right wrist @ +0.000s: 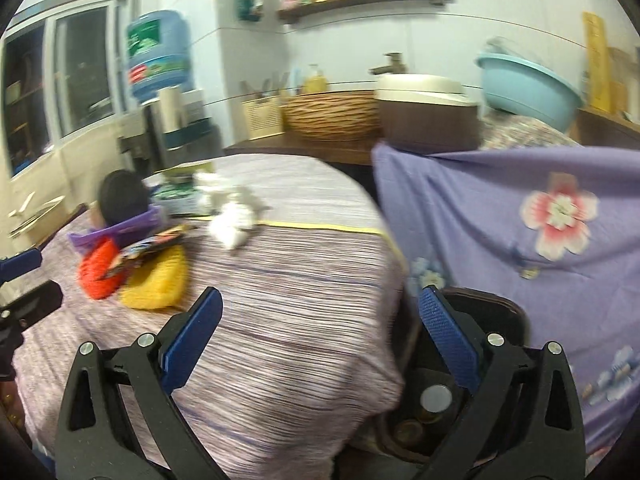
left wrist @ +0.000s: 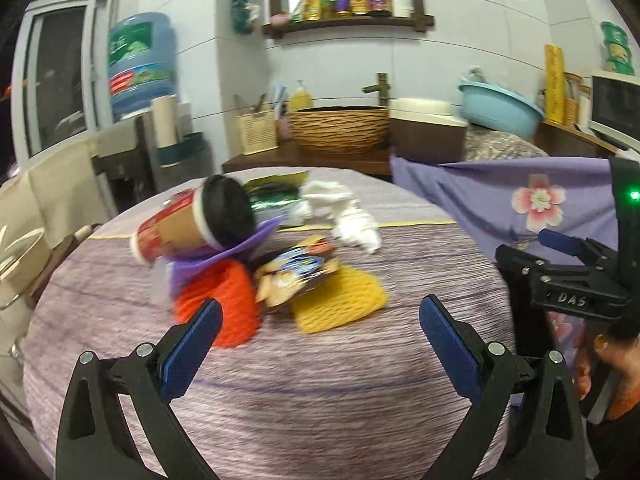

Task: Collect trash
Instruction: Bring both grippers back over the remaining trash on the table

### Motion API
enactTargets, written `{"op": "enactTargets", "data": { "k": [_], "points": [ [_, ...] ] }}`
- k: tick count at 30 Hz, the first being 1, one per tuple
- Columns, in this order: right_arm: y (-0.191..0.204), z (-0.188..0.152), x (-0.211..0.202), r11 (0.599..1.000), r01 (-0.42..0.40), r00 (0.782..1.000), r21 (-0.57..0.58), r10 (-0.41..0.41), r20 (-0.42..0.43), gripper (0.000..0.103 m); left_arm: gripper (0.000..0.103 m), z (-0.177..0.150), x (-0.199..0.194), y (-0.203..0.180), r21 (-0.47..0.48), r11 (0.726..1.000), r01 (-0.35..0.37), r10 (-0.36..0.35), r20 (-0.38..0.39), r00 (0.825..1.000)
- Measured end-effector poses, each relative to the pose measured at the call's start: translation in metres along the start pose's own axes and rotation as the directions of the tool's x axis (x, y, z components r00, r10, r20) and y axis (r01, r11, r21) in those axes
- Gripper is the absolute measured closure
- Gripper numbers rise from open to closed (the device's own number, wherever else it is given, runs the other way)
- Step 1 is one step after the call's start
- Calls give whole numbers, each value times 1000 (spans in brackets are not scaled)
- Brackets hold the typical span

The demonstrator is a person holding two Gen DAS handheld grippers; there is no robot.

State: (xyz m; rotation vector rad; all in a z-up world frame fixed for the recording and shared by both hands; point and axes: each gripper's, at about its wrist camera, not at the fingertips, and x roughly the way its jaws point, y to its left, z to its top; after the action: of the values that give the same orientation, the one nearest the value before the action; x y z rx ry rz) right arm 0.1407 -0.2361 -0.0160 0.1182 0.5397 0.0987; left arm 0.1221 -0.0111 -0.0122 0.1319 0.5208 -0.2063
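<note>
A pile of trash lies on the round table with the striped purple cloth (left wrist: 320, 380): a tipped red paper cup with a black lid (left wrist: 192, 224), a purple plastic piece (left wrist: 224, 252), an orange foam net (left wrist: 228, 304), a yellow foam net (left wrist: 340, 300), a snack wrapper (left wrist: 296, 276), a green packet (left wrist: 276, 200) and crumpled white tissue (left wrist: 348, 212). My left gripper (left wrist: 320, 320) is open and empty, just short of the pile. My right gripper (right wrist: 320, 312) is open and empty at the table's right edge, over a dark bin (right wrist: 460, 380). The pile also shows in the right wrist view (right wrist: 136, 256).
A purple flowered cloth (right wrist: 520, 240) drapes over furniture to the right of the table. Behind are a counter with a wicker basket (left wrist: 340, 128), a blue basin (left wrist: 500, 108), a water jug (left wrist: 140, 60) and a shelf of bottles (left wrist: 348, 0).
</note>
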Motion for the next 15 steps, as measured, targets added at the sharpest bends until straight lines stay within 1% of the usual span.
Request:
{"op": "enactTargets", "data": {
  "k": [5,8,11,13,15],
  "points": [
    [31,6,6,996,-81,997,-33,81,-11,6,5,-14,-4,40,-58,997,-50,49,-22,999],
    [50,11,16,990,-134,990,-53,132,-38,6,5,-20,-4,59,-83,994,-73,70,-42,997],
    [70,13,29,980,-186,981,-73,181,-74,6,5,-24,-6,72,-99,991,-86,82,-46,996],
    [80,12,39,976,-199,977,-86,191,-99,6,5,-25,-7,79,-101,990,-94,90,-47,995],
    [90,13,54,972,-217,969,-90,203,-141,6,6,-27,-7,85,-100,990,-101,96,-51,994]
  ]
}}
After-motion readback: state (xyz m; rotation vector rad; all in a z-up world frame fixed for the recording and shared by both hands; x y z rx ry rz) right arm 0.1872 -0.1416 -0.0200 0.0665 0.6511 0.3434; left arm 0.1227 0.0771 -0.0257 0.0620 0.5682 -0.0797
